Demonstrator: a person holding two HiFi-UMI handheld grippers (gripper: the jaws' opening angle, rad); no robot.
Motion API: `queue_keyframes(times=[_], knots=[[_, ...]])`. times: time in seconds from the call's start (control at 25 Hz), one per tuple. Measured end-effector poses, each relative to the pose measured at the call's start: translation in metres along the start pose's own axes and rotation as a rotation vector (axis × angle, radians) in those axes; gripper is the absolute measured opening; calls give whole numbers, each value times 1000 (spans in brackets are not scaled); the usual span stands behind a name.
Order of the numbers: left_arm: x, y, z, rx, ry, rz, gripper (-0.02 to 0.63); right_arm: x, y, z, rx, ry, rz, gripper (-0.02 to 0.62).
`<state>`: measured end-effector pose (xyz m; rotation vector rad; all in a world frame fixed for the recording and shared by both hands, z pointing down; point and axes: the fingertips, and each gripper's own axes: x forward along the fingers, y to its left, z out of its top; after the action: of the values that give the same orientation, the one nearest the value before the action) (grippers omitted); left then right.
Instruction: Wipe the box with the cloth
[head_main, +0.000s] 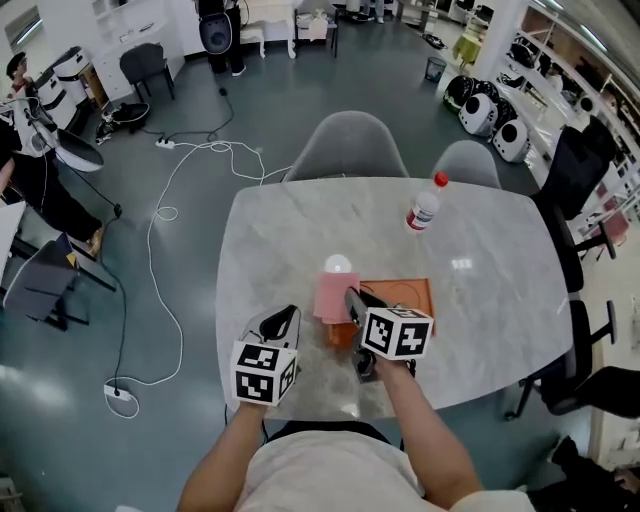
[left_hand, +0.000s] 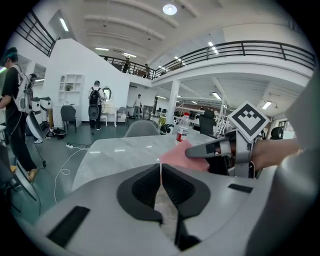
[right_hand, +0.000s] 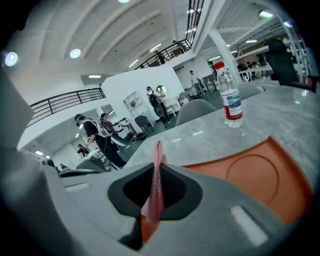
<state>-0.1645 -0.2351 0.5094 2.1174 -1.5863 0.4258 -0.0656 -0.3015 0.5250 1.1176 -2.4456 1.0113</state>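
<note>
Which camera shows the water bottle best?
The right gripper view: the water bottle stands large and sharp, with its red cap and label clear. The head view shows it small, seen from above. The left gripper view shows it tiny and distant.

Head cam: we look steeply down on the table (head_main: 500, 300) from well above. Gripper cams ride low at its near edge, facing across it. All three share the bottle (head_main: 424, 207) and far chairs (head_main: 345, 150).
</note>
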Motion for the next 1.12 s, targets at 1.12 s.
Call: queue_keyframes(times=[1.12], knots=[[22, -29, -6, -22, 24, -12, 15, -28, -57, 1, -69, 39, -120, 17]])
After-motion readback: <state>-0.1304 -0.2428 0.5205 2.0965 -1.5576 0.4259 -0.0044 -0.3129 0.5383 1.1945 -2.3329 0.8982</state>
